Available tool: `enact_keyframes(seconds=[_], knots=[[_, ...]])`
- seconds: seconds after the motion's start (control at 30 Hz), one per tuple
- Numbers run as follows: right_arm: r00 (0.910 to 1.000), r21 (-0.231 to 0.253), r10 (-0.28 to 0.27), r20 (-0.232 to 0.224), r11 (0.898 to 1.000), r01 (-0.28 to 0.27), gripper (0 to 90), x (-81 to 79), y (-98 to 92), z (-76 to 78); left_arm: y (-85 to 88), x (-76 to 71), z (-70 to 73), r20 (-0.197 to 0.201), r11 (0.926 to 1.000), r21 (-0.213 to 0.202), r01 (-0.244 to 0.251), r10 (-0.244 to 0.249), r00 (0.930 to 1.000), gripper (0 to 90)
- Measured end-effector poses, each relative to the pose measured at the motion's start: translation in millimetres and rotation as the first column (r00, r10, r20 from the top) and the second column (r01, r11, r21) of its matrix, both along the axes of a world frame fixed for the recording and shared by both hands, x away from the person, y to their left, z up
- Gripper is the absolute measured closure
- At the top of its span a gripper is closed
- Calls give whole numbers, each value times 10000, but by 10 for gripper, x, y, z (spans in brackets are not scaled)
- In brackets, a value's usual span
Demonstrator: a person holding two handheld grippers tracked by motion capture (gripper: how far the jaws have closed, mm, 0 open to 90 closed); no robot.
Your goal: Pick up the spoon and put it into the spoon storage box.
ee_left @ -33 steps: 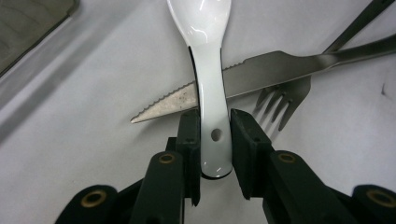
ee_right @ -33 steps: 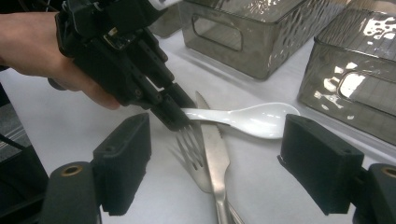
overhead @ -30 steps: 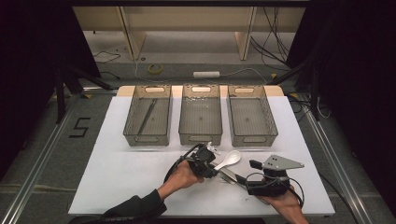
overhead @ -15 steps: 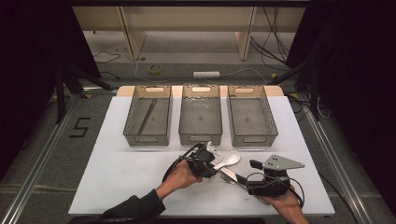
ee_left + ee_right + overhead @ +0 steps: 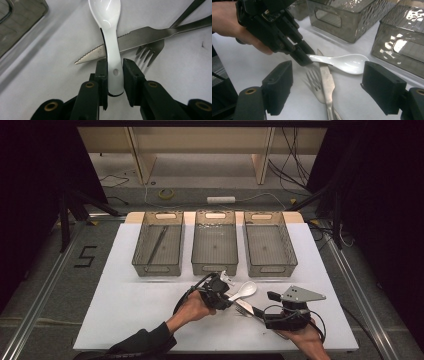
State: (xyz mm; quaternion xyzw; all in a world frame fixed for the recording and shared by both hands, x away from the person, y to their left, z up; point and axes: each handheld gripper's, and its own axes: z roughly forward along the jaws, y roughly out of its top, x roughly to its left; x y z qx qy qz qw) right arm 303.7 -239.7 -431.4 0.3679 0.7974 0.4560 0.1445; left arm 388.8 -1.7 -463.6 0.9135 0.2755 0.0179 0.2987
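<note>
Three clear bins sit in a row at the back of the white surface (image 5: 125, 320); the left bin (image 5: 158, 245) already holds a long dark utensil, while the middle bin (image 5: 215, 242) and right bin (image 5: 269, 242) look empty. Just in front of the middle one, the left gripper (image 5: 115, 72) has its fingers (image 5: 102, 72) pinching the handle of the white spoon (image 5: 111, 32), whose bowl reaches out over a serrated knife (image 5: 140, 40) and a fork (image 5: 150, 51) lying crossed beneath it. To do this well, lift the spoon straight up, keeping the pinch firm so the smooth handle cannot swivel or drag the knife. Further right, the right gripper (image 5: 327, 85) hovers with fingers spread wide, holding nothing.
</note>
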Motion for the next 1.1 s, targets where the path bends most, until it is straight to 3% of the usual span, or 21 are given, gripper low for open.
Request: enact_keyframes(seconds=[0.2,0.37,0.87,1.1], knots=[[10000,2,-3,10,10000,3,257,2,0,0,-20,11,-2,-31,9998,220,-3,4,10000,723],[10000,-2,-15,-4,10000,15,257,1,-1,1,-42,30,1,-48,9992,400,-77,79,10000,652],[10000,8,-13,-49,10000,13,260,7,-1,0,-170,52,-47,343,9931,1150,219,-260,9991,735],[10000,20,-16,-32,10000,16,261,6,-4,3,-145,37,-26,382,9964,823,203,-235,9990,741]])
